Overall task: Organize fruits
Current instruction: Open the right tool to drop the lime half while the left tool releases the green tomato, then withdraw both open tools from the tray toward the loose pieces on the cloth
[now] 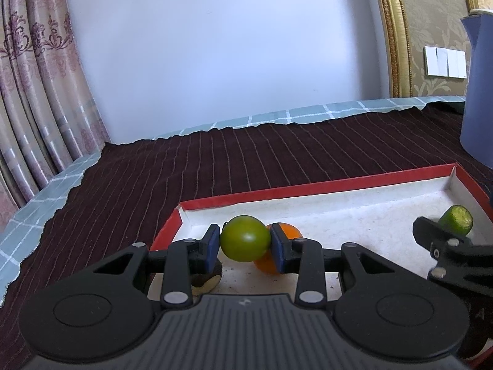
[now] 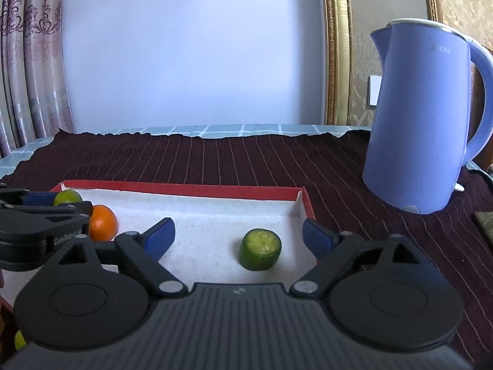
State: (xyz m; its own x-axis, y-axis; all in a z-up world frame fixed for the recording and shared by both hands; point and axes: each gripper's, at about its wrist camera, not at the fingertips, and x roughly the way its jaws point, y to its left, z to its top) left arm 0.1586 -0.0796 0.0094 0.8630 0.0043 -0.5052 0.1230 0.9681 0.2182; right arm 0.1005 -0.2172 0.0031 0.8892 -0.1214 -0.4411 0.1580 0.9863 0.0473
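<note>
1. The left gripper (image 1: pixel 245 244) is shown closed on a round green tomato-like fruit (image 1: pixel 245 242); both blue pads (image 1: pixel 212 246) are pressed against its sides, at 9 and 3 o'clock of the fruit.
2. The held fruit is located in the near-left corner of a shallow red-rimmed cardboard tray with a white lining (image 1: pixel 311 188). Whether it rests on the lining or is raised just off it cannot be told.
3. A round orange citrus fruit (image 1: pixel 285 230) is seen just behind the green one, at about 4 o'clock of it, partly hidden by the right-hand pad; contact between the two fruits appears likely.
4. The right gripper (image 2: pixel 238 236) is shown wide open and empty. A short green cut-ended fruit piece (image 2: pixel 260 249) stands on the lining between its fingers, nearer the right-hand one, cut face tilted toward the camera.
5. Judgement: the cut piece lies at 12 o'clock of the right gripper, so a straight advance and closure would be expected to take it.
6. A blue plastic electric kettle (image 2: pixel 422 123) stands on the dark striped cloth (image 2: pixel 215 160) at 2 o'clock, well apart from the tray.
</note>
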